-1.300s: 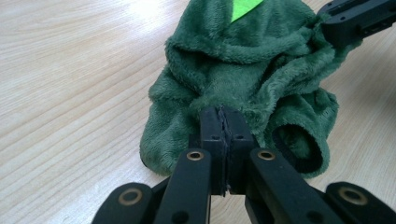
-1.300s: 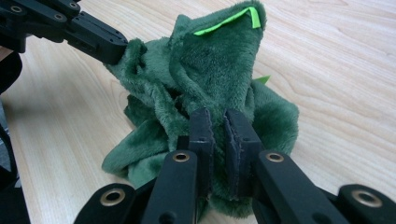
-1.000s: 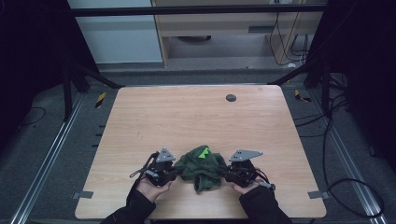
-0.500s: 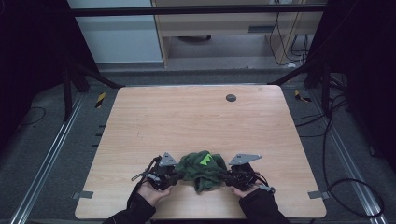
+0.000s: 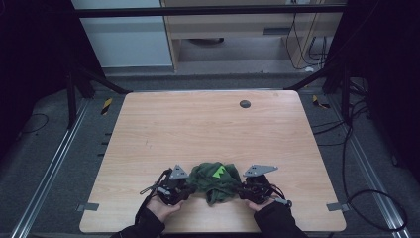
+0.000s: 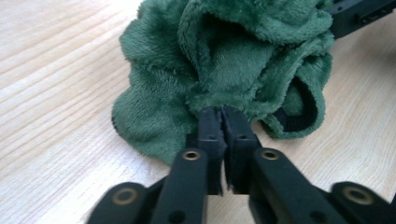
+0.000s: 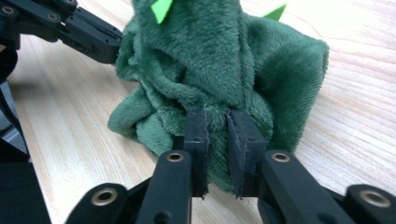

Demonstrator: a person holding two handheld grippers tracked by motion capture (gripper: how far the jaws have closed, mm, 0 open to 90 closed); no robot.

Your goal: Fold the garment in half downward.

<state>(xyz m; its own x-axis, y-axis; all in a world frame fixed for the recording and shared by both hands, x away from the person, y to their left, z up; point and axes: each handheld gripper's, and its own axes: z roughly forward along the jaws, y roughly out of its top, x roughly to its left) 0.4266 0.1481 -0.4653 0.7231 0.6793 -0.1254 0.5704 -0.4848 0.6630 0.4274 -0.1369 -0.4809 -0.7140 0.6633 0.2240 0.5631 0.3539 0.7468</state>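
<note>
A dark green fleece cloth (image 5: 215,179) lies bunched in a heap near the table's front edge, with a bright green tag (image 5: 218,172) on top. My left gripper (image 5: 191,185) meets its left side. In the left gripper view the jaws (image 6: 220,112) stand almost together and pinch a fold of the cloth (image 6: 233,51) at their tips; they have just been opening. My right gripper (image 5: 240,188) is at the heap's right side. Its jaws (image 7: 217,116) stand a little apart with fleece (image 7: 210,60) filling the gap, and have just been opening too.
The wooden table (image 5: 198,129) stretches away beyond the heap, with a small dark round cap (image 5: 244,103) near its far edge. Metal frame rails and cables run along the floor on both sides. Both hands rest close to the table's front edge.
The heap has settled lower and a little nearer the front edge between the two grippers. Both hands have stayed almost where they were.
</note>
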